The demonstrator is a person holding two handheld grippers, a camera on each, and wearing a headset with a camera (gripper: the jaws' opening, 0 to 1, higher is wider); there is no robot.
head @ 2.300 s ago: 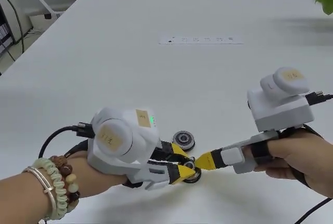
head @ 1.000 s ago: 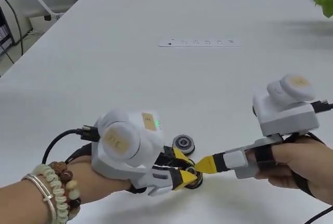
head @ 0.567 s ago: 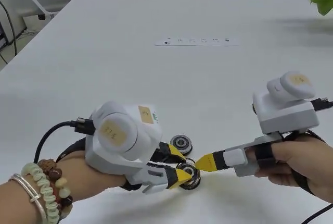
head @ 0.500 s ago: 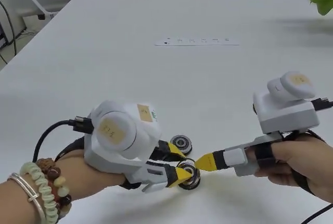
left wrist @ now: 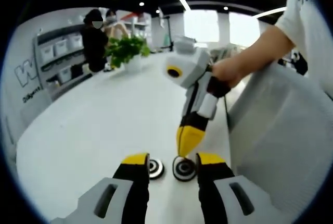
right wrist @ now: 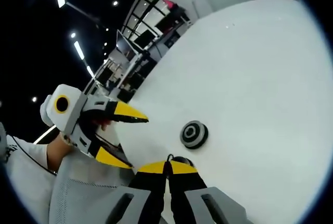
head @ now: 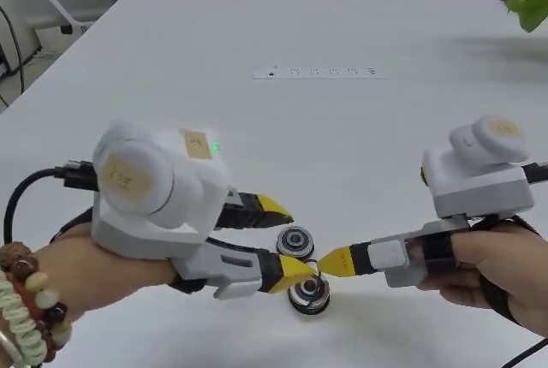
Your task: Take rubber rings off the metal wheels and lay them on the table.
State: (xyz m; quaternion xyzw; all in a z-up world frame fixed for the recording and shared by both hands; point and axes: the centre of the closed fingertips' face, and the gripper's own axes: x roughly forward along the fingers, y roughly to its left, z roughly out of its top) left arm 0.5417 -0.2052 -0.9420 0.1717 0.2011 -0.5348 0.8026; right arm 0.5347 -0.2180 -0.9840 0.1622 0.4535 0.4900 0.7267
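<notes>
Wheels lie flat on the table [head: 257,120], both close to the person. The near wheel [head: 308,294] sits directly under the tips of the right gripper [head: 330,262], and the far wheel [head: 295,240] lies just beside it, apart. Jaws of the right gripper are closed tip to tip. In the right gripper view a thin dark strand [right wrist: 169,157] rises at the tips, probably the edge of the near wheel's ring, though whether it is truly pinched cannot be told. Jaws of the left gripper [left wrist: 173,157] stand wide open and hold nothing. In the head view the far wheel shows between them, and they appear to touch neither wheel. Both wheels seem to carry their rings, so the task is judged to be at its first removal. Main hazard: nothing braces the near wheel, so a pull on the ring would likely lift or drag the whole wheel instead of peeling the rubber. A shallow bite on so thin an edge may slip, letting the ring snap back onto the wheel. A stretched ring released suddenly could flick the wheel into its neighbour or send it rolling across the smooth table. The lower left jaw, near the right gripper's tips, could also strike them if it closes carelessly.
</notes>
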